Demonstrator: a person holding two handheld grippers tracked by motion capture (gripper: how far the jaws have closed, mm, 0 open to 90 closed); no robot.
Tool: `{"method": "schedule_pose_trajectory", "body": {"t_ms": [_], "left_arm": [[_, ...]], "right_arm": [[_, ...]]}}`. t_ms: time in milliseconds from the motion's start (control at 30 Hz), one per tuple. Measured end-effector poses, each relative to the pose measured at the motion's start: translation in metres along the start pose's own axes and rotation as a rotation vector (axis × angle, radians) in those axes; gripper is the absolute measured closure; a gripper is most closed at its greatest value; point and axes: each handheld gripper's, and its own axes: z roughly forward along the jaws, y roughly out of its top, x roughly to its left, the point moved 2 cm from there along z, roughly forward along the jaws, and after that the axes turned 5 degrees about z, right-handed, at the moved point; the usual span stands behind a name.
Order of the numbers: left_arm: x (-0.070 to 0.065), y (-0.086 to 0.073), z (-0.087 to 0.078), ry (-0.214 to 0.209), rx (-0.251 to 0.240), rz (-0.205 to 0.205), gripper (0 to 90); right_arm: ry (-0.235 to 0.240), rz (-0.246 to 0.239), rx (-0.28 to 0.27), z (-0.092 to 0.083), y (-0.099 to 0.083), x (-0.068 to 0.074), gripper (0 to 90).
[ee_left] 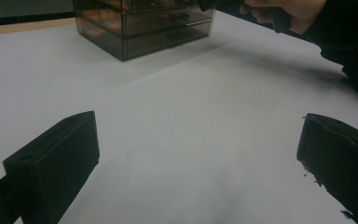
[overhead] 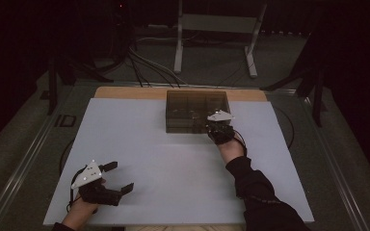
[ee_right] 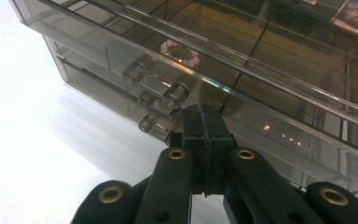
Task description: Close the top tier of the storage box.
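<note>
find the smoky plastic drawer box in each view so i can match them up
High view: drawer box at the table's far middle, the right gripper at its front right corner.
Left gripper view: top left.
Right gripper view: across the top and right.
Shared landmark: the white table top.

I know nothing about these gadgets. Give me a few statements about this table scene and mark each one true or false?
1. The right gripper has its jaws shut, right at the front of the smoky clear drawer box. True.
2. The left gripper is clamped on a cup. False: its jaws stand wide open over the bare white table.
3. The drawer box sits at the far side of the table. True.
4. Both grippers are at the drawer box. False: the left gripper is at the near left corner, well apart from it.
</note>
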Motion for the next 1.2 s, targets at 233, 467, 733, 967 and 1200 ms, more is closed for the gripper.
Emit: {"method": "schedule_pose_trajectory", "body": {"t_ms": [233,467,733,967,1200], "left_arm": [[0.000,0.000,0.000,0.000,0.000,0.000,0.0],[0.000,0.000,0.000,0.000,-0.003,-0.003,0.0],[0.000,0.000,0.000,0.000,-0.003,-0.003,0.0],[0.000,0.000,0.000,0.000,-0.003,-0.003,0.0],[0.000,0.000,0.000,0.000,-0.003,-0.003,0.0]], "right_arm": [[-0.007,0.003,0.004,0.004,0.000,-0.002,90.0],[-0.013,0.010,0.009,0.007,-0.001,-0.005,90.0],[-0.016,0.011,0.011,0.010,0.002,-0.006,90.0],[-0.015,0.007,0.014,0.012,0.003,-0.006,90.0],[-0.014,0.006,0.014,0.012,0.003,-0.006,90.0]]}}
